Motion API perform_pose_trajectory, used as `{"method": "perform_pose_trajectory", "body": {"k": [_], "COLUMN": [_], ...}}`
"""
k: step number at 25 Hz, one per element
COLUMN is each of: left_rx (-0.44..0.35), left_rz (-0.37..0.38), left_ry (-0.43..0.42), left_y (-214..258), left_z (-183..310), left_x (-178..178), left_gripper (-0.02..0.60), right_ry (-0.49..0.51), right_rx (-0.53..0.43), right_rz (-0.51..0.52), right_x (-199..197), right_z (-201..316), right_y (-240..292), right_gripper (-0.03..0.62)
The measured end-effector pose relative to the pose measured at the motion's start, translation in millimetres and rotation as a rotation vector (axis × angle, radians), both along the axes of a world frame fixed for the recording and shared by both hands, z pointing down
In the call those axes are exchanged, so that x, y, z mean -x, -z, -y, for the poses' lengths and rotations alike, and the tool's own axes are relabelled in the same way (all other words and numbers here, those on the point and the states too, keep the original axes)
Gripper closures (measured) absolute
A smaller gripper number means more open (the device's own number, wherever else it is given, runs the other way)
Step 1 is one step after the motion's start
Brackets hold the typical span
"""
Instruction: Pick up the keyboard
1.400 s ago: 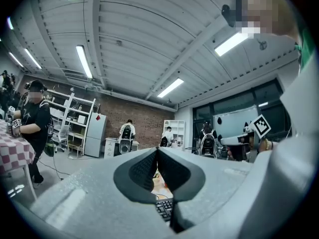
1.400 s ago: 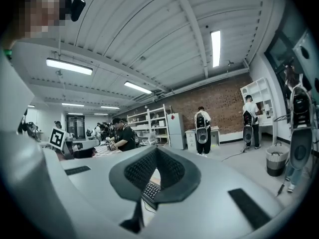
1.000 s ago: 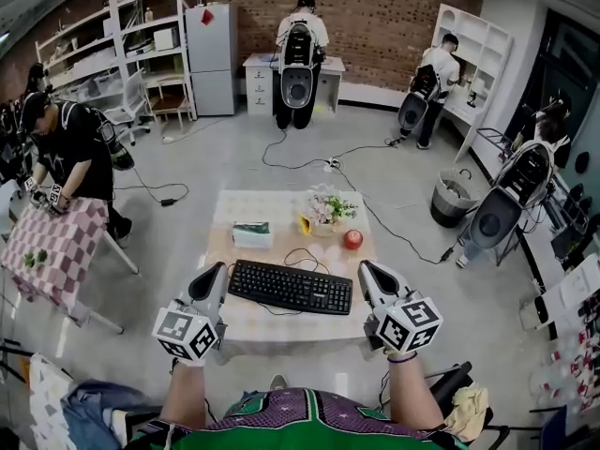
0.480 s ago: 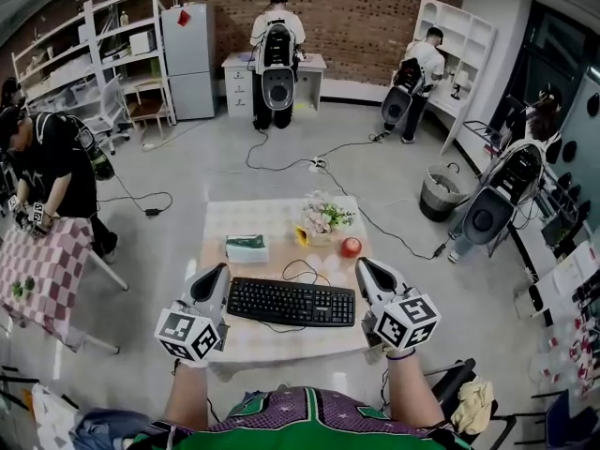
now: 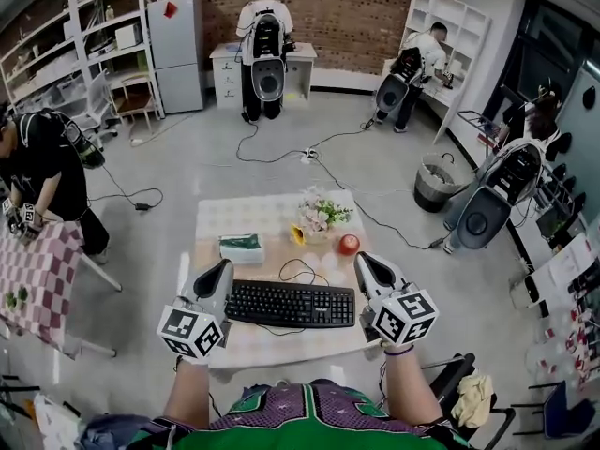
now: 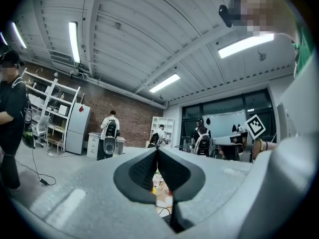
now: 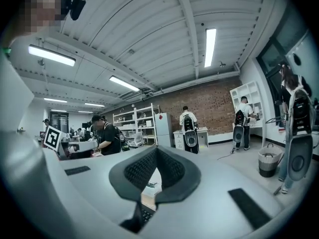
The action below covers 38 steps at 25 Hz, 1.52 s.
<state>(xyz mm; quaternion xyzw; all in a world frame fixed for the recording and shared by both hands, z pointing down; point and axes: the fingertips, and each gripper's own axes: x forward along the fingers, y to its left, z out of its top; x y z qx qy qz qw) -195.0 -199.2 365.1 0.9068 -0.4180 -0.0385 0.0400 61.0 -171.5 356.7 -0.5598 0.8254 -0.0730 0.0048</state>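
Note:
A black keyboard (image 5: 291, 303) lies across the near half of a low table (image 5: 246, 217), its cable looping behind it. My left gripper (image 5: 222, 270) hovers at the keyboard's left end, jaws shut with nothing between them. My right gripper (image 5: 364, 262) hangs just off the keyboard's right end, also shut and empty. In the left gripper view the left gripper (image 6: 156, 151) shows its pads pressed together, with a sliver of the table below. In the right gripper view the right gripper (image 7: 156, 151) is closed, and a corner of the keyboard (image 7: 144, 214) shows under the jaws.
Behind the keyboard sit a tissue box (image 5: 242, 247), a flower pot (image 5: 320, 218) and a red apple (image 5: 349, 244). A checkered table (image 5: 28, 279) with a person (image 5: 42, 167) stands at the left. Cables (image 5: 309, 153) trail over the floor; a bin (image 5: 436, 183) stands at the right.
Both grippers have moved forward along the keyboard's two ends and slightly lower. Their jaws stay shut. The keyboard has not moved on the table.

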Motion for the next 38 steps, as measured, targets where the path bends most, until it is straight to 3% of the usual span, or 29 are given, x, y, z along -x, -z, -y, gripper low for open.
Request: {"method": "perform_pose_trajectory", "body": {"k": [10,18,24,28,32,38], "left_rx": [0.0,-0.004,0.005,0.007,0.014,0.056], "left_rz": [-0.001,0.006,0.012,0.019,0.022,0.036], "left_ry": [0.03,0.026,0.031,0.039,0.037,0.014], "left_y": [4,8,3,-2,-7,-25], "left_z": [36,39,36,30,26,22], "left_x": [-16,-42,-51,-52,-53,-63], "left_gripper": [0.563,0.563,0.563,0.563,0.563,0.563], "right_ry": [0.022,0.109,0.176,0.269,0.328,0.361], "right_rx": [-0.045,-0.086,-0.053,0.007,0.059,0.171], "right_rz": [-0.006,-0.03,-0.083,-0.17,-0.228,-0.227], "right_x": [-22,-24,-22,-15,-13,-19], "right_z": [45,67,67,65,67,73], "right_y": [9,21,5,-20,-46,-96], "right_gripper": [0.594,0.588,0.426,0.309,0.298,0.298]}}
